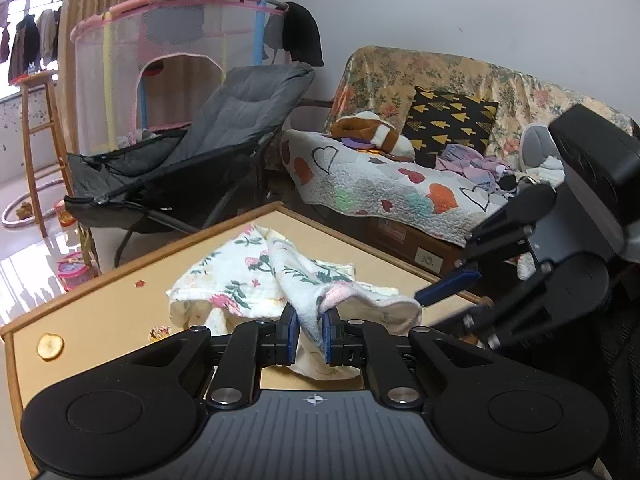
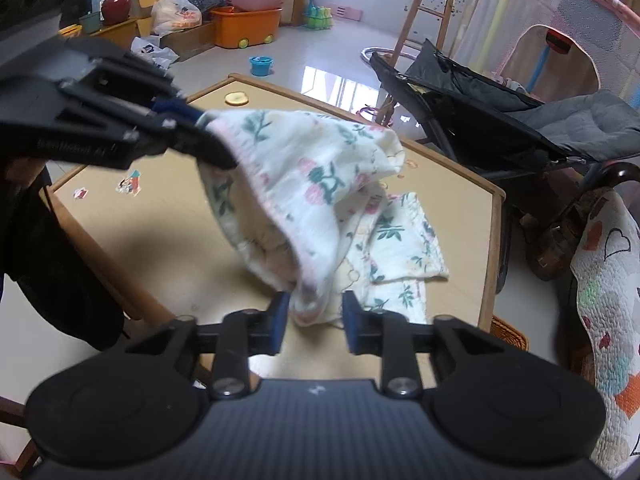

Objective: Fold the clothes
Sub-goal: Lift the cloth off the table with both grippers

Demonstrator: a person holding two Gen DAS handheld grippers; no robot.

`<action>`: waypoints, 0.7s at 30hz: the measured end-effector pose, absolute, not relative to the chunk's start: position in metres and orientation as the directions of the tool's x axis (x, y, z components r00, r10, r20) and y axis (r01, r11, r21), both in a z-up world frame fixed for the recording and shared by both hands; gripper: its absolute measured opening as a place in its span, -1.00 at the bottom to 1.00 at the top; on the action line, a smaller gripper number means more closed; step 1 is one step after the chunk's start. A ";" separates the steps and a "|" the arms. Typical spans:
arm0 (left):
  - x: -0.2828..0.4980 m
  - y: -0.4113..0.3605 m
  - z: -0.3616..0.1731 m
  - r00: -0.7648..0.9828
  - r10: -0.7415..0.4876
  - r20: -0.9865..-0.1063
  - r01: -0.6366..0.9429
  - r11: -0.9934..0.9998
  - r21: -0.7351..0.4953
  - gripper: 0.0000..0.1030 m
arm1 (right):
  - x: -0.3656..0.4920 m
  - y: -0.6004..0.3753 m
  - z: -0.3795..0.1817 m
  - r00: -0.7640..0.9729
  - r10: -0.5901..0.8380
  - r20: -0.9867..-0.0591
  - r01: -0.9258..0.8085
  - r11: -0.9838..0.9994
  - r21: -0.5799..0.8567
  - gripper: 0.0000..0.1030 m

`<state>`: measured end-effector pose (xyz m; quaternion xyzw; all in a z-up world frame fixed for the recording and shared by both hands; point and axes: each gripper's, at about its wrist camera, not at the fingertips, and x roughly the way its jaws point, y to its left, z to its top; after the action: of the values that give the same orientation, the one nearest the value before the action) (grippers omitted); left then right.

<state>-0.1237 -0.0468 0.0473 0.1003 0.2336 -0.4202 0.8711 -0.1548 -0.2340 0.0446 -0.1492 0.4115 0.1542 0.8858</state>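
Observation:
A small white floral garment (image 1: 256,276) with pink trim lies partly on the tan table (image 1: 120,312) and is lifted between my two grippers. My left gripper (image 1: 310,330) is shut on one end of its pink-edged band. It shows in the right wrist view (image 2: 188,120) at the upper left, pinching the cloth. My right gripper (image 2: 314,316) is shut on the other end of the garment (image 2: 312,200), which hangs stretched above the table (image 2: 160,232). The right gripper shows in the left wrist view (image 1: 444,288) at the right, clamped on the hem.
A banana slice (image 1: 50,346) and stickers (image 2: 128,184) lie on the table. A grey folding chair (image 1: 192,160), a mesh playpen (image 1: 160,64) and a sofa with a heart quilt (image 1: 380,184) stand behind. A wooden stool (image 2: 432,12) and toy bins (image 2: 244,24) stand on the floor.

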 end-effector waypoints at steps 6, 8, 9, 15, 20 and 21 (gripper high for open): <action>-0.125 -0.046 0.053 0.544 -0.682 -0.488 0.775 0.631 -0.018 -0.77 | -0.153 -0.230 0.038 0.603 0.169 -0.780 -0.402 0.909 -0.114 -0.39; -0.125 -0.046 0.055 0.546 -0.678 -0.492 0.774 0.633 -0.015 -0.77 | -0.149 -0.229 0.036 0.603 0.156 -0.782 -0.389 0.914 -0.118 -0.39; -0.125 -0.046 0.056 0.546 -0.678 -0.493 0.773 0.634 -0.016 -0.77 | -0.147 -0.229 0.034 0.600 0.148 -0.786 -0.383 0.916 -0.119 -0.39; -0.126 -0.047 0.057 0.537 -0.683 -0.494 0.779 0.627 -0.020 -0.77 | -0.139 -0.230 0.031 0.613 0.121 -0.781 -0.350 0.927 -0.131 -0.63; -0.127 -0.045 0.055 0.532 -0.684 -0.499 0.781 0.624 -0.023 -0.77 | -0.135 -0.229 0.030 0.605 0.110 -0.788 -0.345 0.929 -0.136 -0.93; -0.127 -0.045 0.055 0.531 -0.683 -0.501 0.781 0.624 -0.023 -0.77 | -0.135 -0.229 0.031 0.602 0.111 -0.791 -0.349 0.927 -0.135 -0.93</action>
<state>-0.1266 -0.0451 0.0549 0.1027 0.2387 -0.4213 0.8689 -0.1345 -0.2287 0.0306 -0.1394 0.4269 0.1299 0.8840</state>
